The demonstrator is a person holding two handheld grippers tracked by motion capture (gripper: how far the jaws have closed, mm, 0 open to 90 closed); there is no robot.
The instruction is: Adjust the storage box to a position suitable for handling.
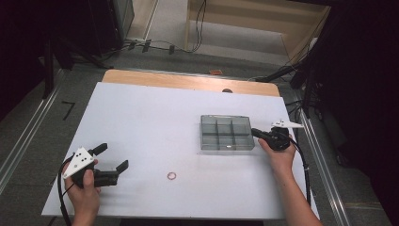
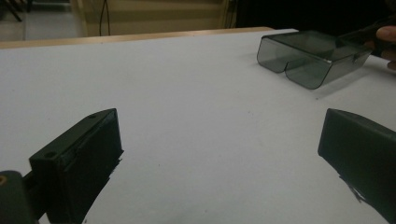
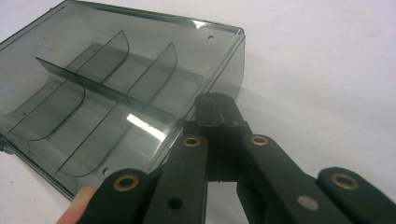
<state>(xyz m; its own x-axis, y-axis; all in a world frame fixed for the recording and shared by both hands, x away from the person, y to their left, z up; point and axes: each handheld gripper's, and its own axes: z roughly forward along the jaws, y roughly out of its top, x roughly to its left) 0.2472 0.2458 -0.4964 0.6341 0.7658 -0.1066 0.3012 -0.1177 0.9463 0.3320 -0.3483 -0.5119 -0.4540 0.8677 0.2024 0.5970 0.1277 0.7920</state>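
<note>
Now | right gripper (image 3: 215,103): pinching organizer box (image 3: 107,93) wall | left gripper (image 1: 113,157): spread, empty

The compartment box (image 3: 116,93) looks like smoky, see-through plastic, glossy, with light glints on its dividers. Beneath the box, the table top (image 1: 150,122) is white, smooth and matt, and behind the box its far edge looks like pale wood. Touching the box wall, the right gripper (image 3: 212,105) is matt black plastic with small brass-coloured metal rivets.

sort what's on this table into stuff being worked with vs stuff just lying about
In the job:
- smoky divided box, its near wall pinched by the right tongs, which are shut on it
- small pink ring, lying loose on the white table
- left tongs, open and holding nothing

Lying about:
- cables on the floor beyond the table
- small red item on the floor
</note>
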